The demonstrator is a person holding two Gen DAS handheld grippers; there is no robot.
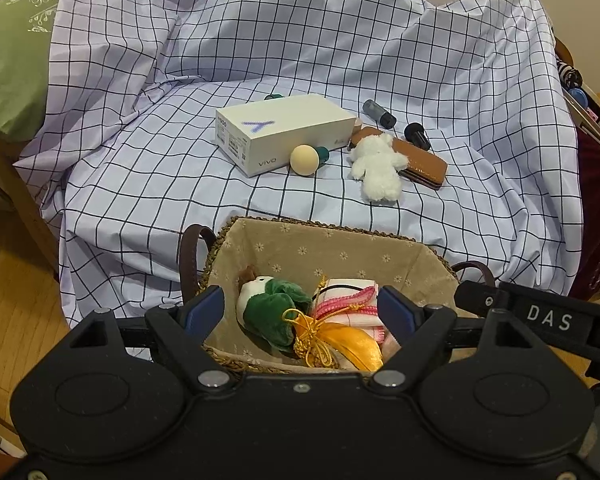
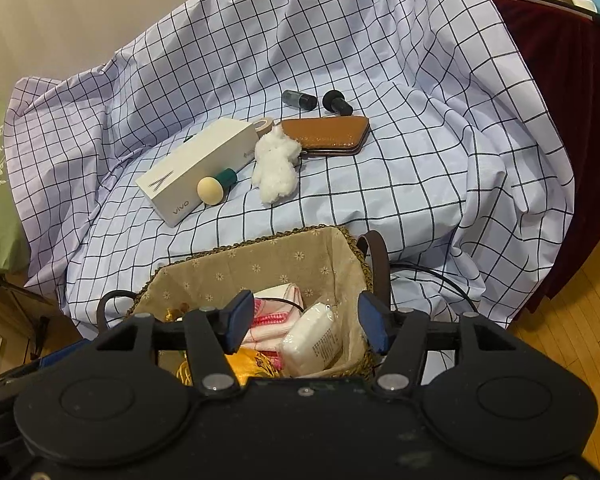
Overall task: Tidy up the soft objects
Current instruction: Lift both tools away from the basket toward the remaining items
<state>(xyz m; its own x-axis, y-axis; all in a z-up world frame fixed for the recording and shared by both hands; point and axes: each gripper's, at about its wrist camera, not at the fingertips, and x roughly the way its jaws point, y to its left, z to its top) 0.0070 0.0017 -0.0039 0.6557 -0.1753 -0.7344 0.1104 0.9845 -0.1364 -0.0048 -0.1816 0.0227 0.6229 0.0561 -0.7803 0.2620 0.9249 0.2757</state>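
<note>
Sitting at the near edge of a checked sheet (image 1: 140, 184), a woven basket (image 1: 324, 226) with a flowered cloth lining serves as the reference for all entries.

Inside the basket: a green and white plush toy (image 1: 274, 308); a gold tassel ornament (image 1: 332, 340); a pink and white folded cloth (image 1: 352, 300); a white wrapped packet (image 2: 314, 338) leaning against the basket's right wall.

Beyond the basket, on the sheet: a white plush bear (image 1: 378, 166), lying partly on a brown case (image 1: 424, 160); a white box (image 1: 284, 132) to the bear's left; a cream ball (image 1: 305, 160) on a green handle, touching the box; two dark small bottles (image 1: 380, 114) behind the case.

Left claw (image 1: 302, 312): above the basket, jaws wide, nothing gripped, toy and tassel seen between them.

Right claw (image 2: 306, 326): above the basket, jaws apart, packet and cloth below the gap, pads not pressing on either.
</note>
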